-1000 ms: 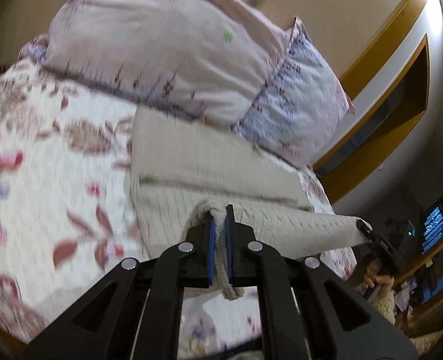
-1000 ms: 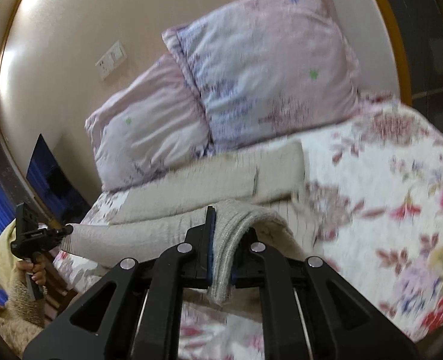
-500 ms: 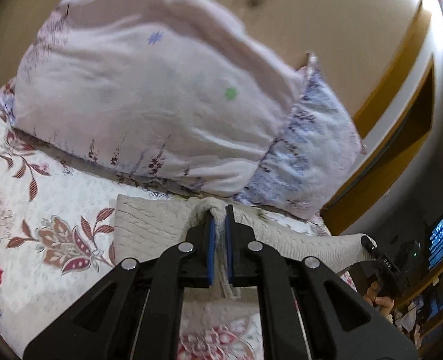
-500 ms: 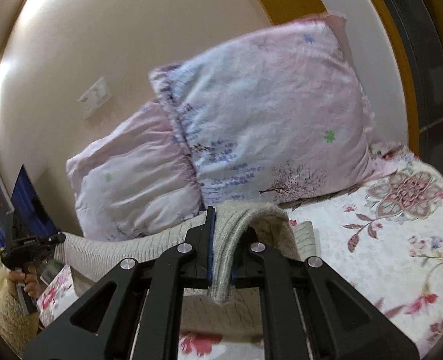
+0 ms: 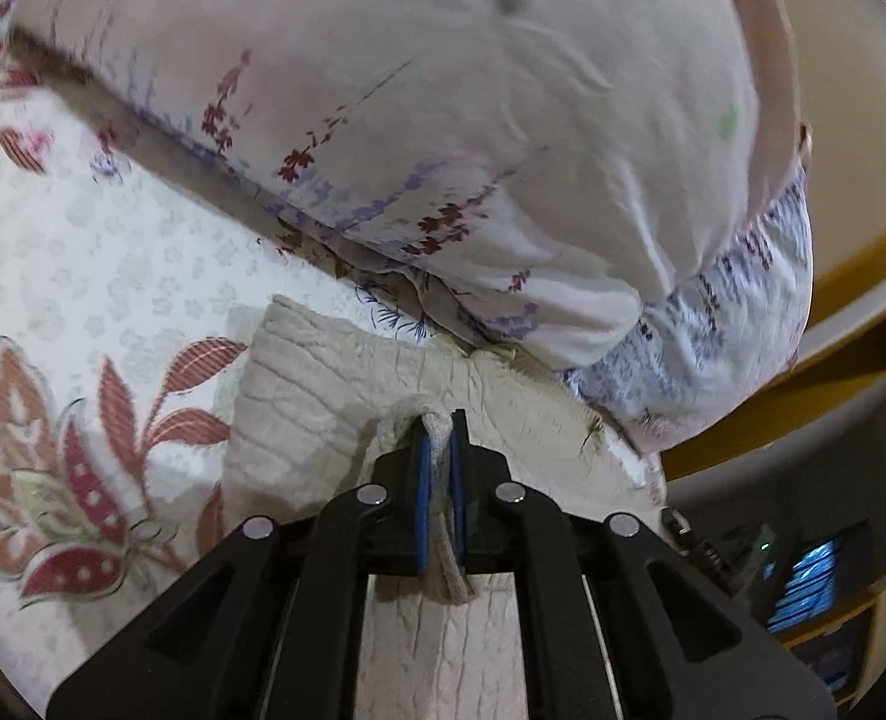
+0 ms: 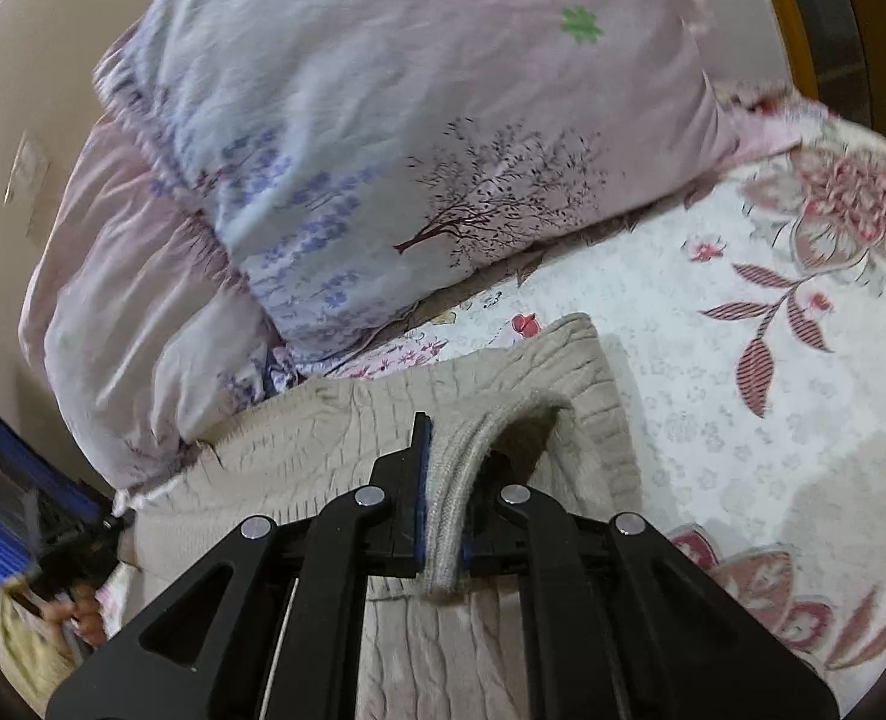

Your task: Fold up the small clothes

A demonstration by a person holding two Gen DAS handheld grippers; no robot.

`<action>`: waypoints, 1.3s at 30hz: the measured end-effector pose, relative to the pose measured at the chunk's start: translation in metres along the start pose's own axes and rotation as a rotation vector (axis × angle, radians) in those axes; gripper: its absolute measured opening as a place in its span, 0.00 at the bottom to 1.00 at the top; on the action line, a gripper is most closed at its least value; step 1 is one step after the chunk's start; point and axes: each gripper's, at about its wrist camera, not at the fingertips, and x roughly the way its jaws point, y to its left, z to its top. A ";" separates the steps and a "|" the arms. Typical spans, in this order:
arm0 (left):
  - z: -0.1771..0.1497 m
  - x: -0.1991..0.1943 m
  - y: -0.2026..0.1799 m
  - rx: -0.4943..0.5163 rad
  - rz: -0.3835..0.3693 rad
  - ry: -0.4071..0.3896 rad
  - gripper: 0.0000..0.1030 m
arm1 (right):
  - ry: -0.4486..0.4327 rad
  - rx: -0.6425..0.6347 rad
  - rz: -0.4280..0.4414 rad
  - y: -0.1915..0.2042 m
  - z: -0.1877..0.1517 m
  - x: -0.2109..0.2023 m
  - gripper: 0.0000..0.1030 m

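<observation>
Now both grippers — left gripper [image 5: 437,426], right gripper [image 6: 443,432] — have carried the sweater's [image 5: 299,396] hem up to the pillows [image 6: 443,120]. Jaws clamped on knit — fold nearly laid.

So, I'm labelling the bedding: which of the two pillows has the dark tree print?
The bluish pillow in front, overlapping the plain pink pillow in the right wrist view; its tree print sits near the lower edge.
</observation>
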 end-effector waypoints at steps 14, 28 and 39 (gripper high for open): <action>0.014 0.020 0.000 -0.130 -0.066 -0.018 0.37 | 0.003 0.188 0.055 -0.004 0.026 0.039 0.55; -0.003 -0.028 -0.036 0.156 0.136 -0.130 0.56 | -0.085 -0.051 -0.116 -0.006 0.010 -0.029 0.49; -0.039 -0.019 -0.021 0.255 0.279 -0.010 0.28 | 0.074 -0.158 -0.225 -0.023 -0.026 -0.021 0.19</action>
